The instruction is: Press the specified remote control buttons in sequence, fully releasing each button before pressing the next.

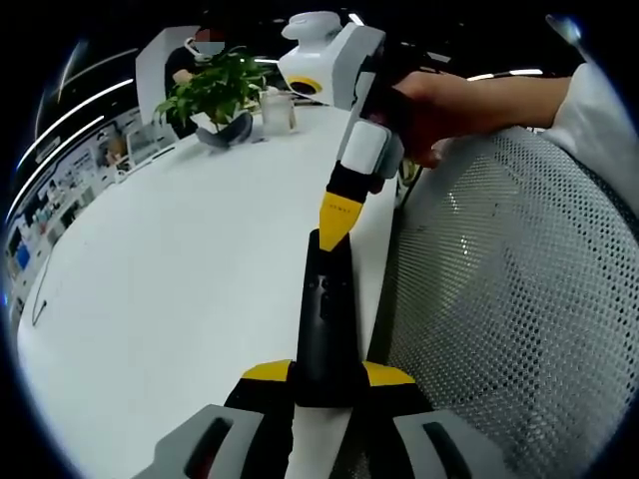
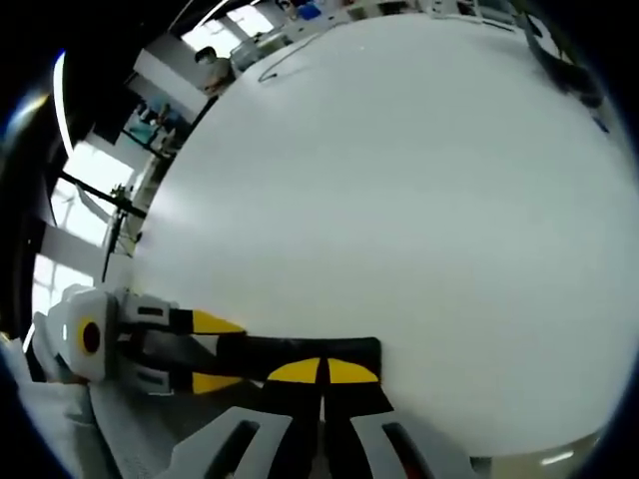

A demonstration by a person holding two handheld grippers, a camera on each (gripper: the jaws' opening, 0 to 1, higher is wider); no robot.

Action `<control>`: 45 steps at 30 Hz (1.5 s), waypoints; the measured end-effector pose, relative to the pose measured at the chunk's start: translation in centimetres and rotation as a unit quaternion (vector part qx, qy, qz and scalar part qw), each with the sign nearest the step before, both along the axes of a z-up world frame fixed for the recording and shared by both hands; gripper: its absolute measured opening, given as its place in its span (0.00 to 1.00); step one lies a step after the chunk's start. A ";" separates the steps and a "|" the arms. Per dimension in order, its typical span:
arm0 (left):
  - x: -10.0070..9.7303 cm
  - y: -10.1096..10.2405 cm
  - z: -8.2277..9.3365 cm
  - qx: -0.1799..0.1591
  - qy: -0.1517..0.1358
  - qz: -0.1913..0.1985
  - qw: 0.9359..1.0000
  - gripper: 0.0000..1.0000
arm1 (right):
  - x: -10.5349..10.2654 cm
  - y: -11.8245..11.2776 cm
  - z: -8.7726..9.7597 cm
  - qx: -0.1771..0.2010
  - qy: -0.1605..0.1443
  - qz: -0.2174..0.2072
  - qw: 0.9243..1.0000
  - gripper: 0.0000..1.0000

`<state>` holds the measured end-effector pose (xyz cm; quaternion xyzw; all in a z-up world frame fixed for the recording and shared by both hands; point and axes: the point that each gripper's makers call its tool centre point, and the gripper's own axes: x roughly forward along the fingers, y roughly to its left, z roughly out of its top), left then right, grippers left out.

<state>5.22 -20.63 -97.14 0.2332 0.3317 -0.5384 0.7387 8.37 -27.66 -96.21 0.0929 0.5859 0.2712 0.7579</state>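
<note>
A long black remote (image 1: 324,299) lies along the right edge of the white table (image 1: 180,259). In the left gripper view my left gripper (image 1: 327,372) is shut on its near end, one yellow tip on each side. My right gripper (image 1: 334,230) comes down from the upper right, held by a hand (image 1: 449,110). Its jaws are shut into one yellow point that touches the remote's far end. In the right gripper view my right gripper (image 2: 322,371) has its tips together over the remote (image 2: 265,349), and the left gripper (image 2: 215,351) clasps the remote from the left.
A grey mesh chair back (image 1: 519,299) stands close against the table's right edge. At the far end of the table stand a potted green plant (image 1: 215,90) and a clear glass (image 1: 278,110). A thin black cable (image 2: 290,60) lies far off on the table.
</note>
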 end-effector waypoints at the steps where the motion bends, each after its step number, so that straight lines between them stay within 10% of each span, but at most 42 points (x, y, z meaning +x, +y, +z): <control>1: 0.0 0.0 0.0 0.000 0.000 0.000 1.000 0.24 | 0.0 0.1 0.0 -0.007 -0.007 0.011 1.000 0.00; 45: -0.8 -0.8 0.0 -0.001 -0.001 -0.020 1.000 0.24 | -0.4 0.4 0.0 -0.012 0.008 0.027 1.000 0.00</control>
